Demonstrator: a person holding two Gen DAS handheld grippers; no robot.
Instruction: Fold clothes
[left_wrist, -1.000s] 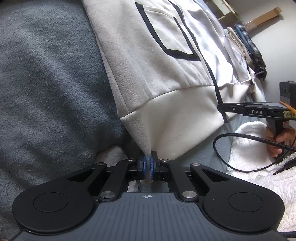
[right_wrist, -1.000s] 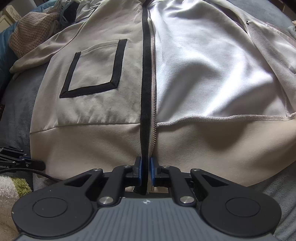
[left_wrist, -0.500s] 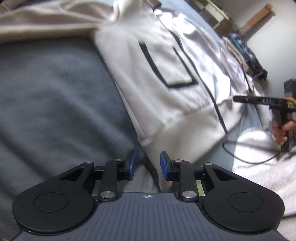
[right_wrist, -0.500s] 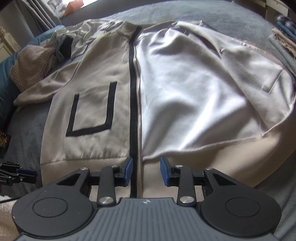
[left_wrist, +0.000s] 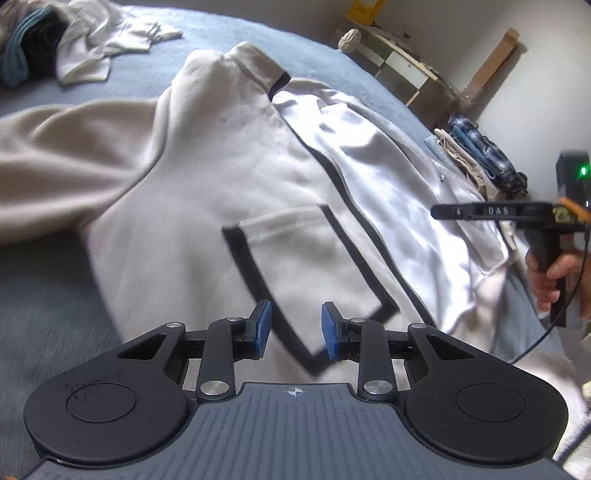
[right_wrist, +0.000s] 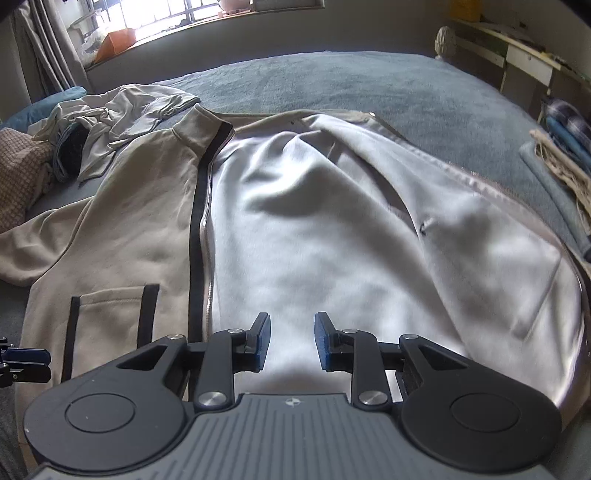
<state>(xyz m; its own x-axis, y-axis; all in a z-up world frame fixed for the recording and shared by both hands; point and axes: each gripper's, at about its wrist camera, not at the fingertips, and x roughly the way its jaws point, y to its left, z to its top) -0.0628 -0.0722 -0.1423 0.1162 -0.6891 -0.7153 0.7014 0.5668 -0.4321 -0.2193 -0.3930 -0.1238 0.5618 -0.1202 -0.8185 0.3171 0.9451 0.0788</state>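
A beige zip jacket (left_wrist: 207, 177) with black trim lies open on the grey-blue bed; it also shows in the right wrist view (right_wrist: 122, 229). Its right front panel is flipped out, showing the pale lining (right_wrist: 332, 236). My left gripper (left_wrist: 295, 329) is open and empty, raised above the black-edged pocket (left_wrist: 303, 266). My right gripper (right_wrist: 291, 340) is open and empty, raised above the lining near the hem. The right gripper also shows from the side in the left wrist view (left_wrist: 480, 212), held by a hand.
A heap of other clothes (right_wrist: 92, 125) lies at the bed's far left. Folded plaid and beige cloths (left_wrist: 476, 155) lie at the right bed edge. Shelves (right_wrist: 517, 55) stand by the wall on the right. A window (right_wrist: 166, 14) is behind the bed.
Both grippers were shut on the jacket's bottom hem, then opened and let it go. Both have since lifted and drawn back, so more of the jacket shows.
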